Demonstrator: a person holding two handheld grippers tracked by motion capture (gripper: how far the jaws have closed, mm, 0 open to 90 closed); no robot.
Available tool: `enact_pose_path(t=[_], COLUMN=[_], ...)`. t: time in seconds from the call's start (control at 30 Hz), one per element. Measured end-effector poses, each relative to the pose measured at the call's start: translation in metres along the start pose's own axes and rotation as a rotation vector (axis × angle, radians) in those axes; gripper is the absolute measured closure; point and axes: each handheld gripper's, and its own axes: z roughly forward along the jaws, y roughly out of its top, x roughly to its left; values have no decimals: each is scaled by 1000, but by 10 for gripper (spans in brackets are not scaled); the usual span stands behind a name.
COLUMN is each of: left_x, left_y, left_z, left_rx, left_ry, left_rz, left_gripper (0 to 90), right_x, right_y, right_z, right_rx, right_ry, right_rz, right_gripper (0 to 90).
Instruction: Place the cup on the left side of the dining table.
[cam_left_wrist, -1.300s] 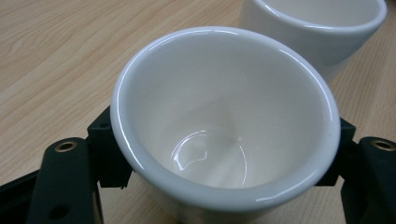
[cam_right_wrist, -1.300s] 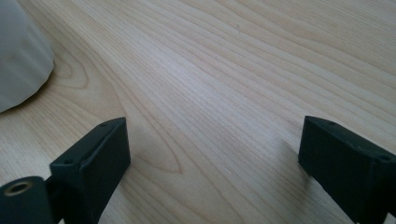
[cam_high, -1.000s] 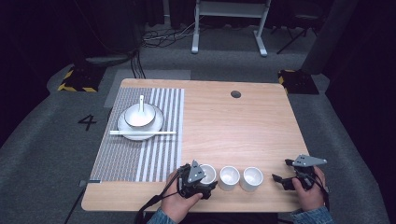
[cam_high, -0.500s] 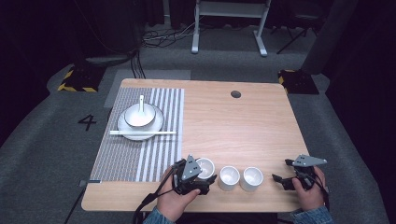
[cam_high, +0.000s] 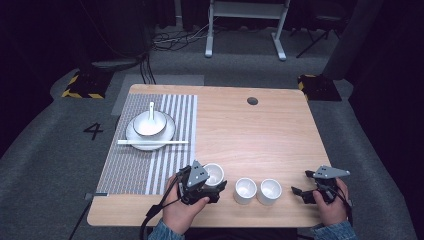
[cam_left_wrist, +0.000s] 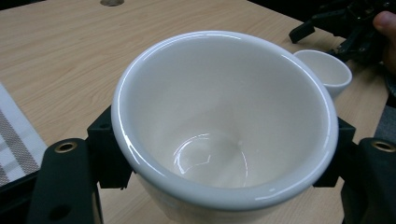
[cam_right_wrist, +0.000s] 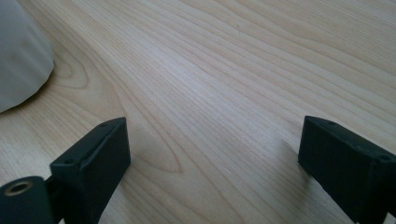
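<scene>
Three white cups | left hand-held gripper (cam_high: 212, 184) pinches leftmost cup (cam_left_wrist: 224, 126), now drawn leftward from the pair (cam_high: 257, 190) toward striped placemat (cam_high: 150, 150) | right hand-held gripper (cam_high: 304, 189) spread, idle on desk (cam_high: 260, 135).

Setting: probably a recording studio or lab. My wooden table (cam_high: 260, 140) stands on grey carpet (cam_high: 60, 165) marked "4" (cam_high: 93, 131), hazard-striped floor blocks (cam_high: 80, 86), loose cables (cam_high: 175, 37), black surroundings.

White cup (cam_left_wrist: 224, 126), grey-striped mat (cam_high: 150, 145)
</scene>
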Motion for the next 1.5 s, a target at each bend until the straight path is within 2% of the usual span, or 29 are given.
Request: enact_pose_path(t=[0.13, 0.3, 0.4, 0.67, 0.8, 1.0, 1.2, 1.27, 1.37, 1.43, 1.5], left_x=[5, 17, 22, 47, 55, 72, 81, 85, 90, 97, 100], left_y=[0, 0, 0, 0, 0, 1, 2, -1, -4, -11, -13], left_z=[-3, -9, -12, -31, -36, -42, -43, -38, -33, -26, -24], left_rx=[-5, -29, -28, -66, -80, -95, -97, -85, -76, -48, -40], left_ry=[22, 52, 66, 151, 176, 237, 275, 301, 308, 316, 318], left_rz=[3, -21, -22, -64, -84, -93, -95, -99, -109, -130, -136], left_gripper=[266, 266, 266, 267, 266, 266, 266, 266, 266, 266, 266], right_x=[0, 0, 0, 1, 0, 0, 0, 0, 0, 0, 0], right_y=[0, 0, 0, 0, 0, 0, 0, 0, 0, 0, 0], right_z=[0, 0, 0, 0, 0, 0, 0, 0, 0, 0, 0], right_rx=[0, -1, 0, -3, -2, -2, 0, -1, -1, 0, 0], right_ry=[-1, -1, 0, -3, -1, -1, 0, -1, -1, 0, -1], right_rz=[0, 1, 0, -3, -1, -1, 1, 0, 1, 0, 0], right_gripper=[93, 93, 93, 95, 95, 95, 94, 94, 94, 94, 94])
